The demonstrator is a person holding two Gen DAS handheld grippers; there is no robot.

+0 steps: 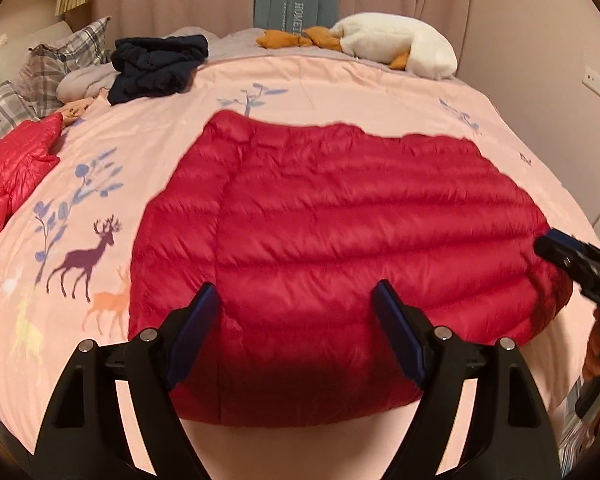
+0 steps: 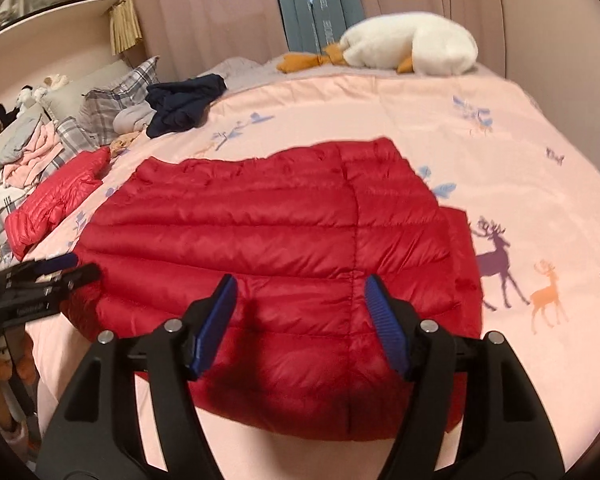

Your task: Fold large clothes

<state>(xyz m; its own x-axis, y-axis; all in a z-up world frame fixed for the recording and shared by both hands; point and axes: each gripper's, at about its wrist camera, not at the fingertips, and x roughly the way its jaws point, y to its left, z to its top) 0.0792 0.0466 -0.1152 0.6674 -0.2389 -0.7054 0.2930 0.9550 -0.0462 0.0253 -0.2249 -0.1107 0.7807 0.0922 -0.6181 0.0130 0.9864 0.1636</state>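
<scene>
In the left wrist view, the red jacket [image 1: 332,240] lies flat on the pink quilt [image 1: 340,80], already folded into a broad block with no sleeves showing. The left gripper [image 1: 296,300] hangs over its near edge with the jaws spread wide and nothing between them; whether the fingers touch the fabric cannot be told. At the right margin the right gripper [image 1: 556,248] reaches in at the jacket's side edge. A second red garment [image 1: 12,172] lies at the left of the bed, beside a heap of dark clothes [image 1: 156,68] near the plaid pillows [image 1: 52,64]. A white plush goose [image 1: 400,46] rests at the far edge.

In the right wrist view, the jacket [image 2: 260,232] again lies flat, with one layer's edge peeping out along its right side, so the folding looks partly done. The right gripper [image 2: 300,296] hovers above the near hem, jaws wide apart and empty. The left gripper [image 2: 68,268] shows at the left margin by the jacket's side edge; from here its opening cannot be judged. The other red garment [image 2: 56,200] and the dark clothes [image 2: 184,104] look unfolded.

By this showing, the jacket probably needs one more fold in half, and the other pieces remain to be done.
</scene>
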